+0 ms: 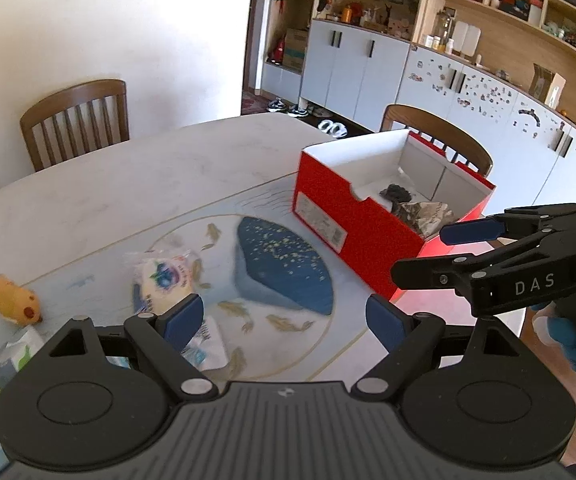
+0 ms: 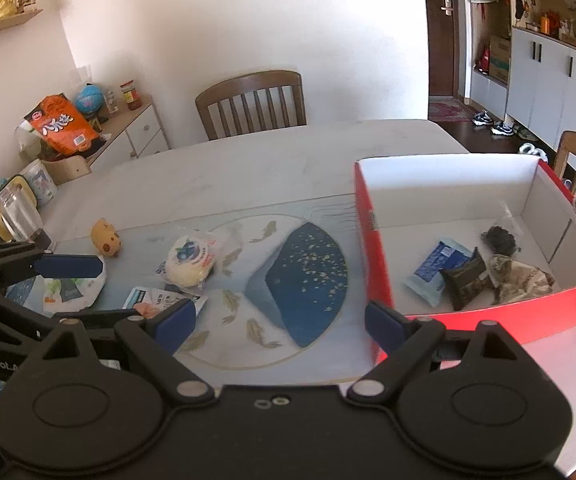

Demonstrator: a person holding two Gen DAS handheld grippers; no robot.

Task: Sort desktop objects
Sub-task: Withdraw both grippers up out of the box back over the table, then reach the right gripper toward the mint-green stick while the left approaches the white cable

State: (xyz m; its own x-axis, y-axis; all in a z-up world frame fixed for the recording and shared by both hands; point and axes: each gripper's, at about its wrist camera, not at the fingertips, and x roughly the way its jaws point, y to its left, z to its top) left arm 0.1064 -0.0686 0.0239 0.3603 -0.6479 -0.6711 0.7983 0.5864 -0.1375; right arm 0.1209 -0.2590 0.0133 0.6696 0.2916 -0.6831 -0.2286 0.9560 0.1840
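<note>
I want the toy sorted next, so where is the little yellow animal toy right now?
In the right wrist view the yellow toy lies on the table's left side, outside the red box, left of the wrapped bun.

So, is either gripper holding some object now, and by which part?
Nothing is held. The left gripper and the right gripper are both open and empty above the table.

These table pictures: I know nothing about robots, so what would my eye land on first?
Likely the red box, open on the table's right side, with a few wrapped packets inside. Next, the dark blue fan shape printed on the round table mat, with a wrapped bun and a small yellow toy to its left. Both pairs of black tongs, left and right, are open and empty.
</note>
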